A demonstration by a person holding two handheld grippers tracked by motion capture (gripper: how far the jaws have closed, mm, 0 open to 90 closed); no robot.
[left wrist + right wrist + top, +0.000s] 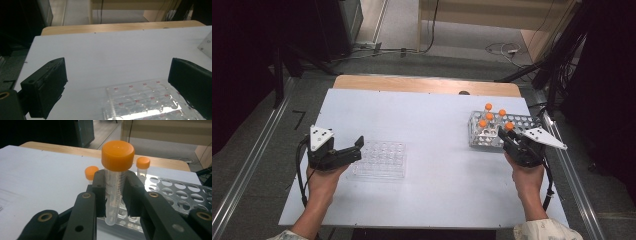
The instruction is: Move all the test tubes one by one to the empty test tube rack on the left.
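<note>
The clear well plate (142,102) is cut off by the bottom edge of the left gripper view, and its small red labels are too small to read. In the right gripper view, the jaws hide the sides of the orange-capped tube (115,182), and the metal rack (175,195) runs off the right edge.

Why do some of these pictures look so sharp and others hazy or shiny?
Right gripper view: the tube between the jaws is sharp, the background soft. Left gripper view: glare bleaches the clear well plate. High view: the room's edges are dark, the table evenly lit.
</note>
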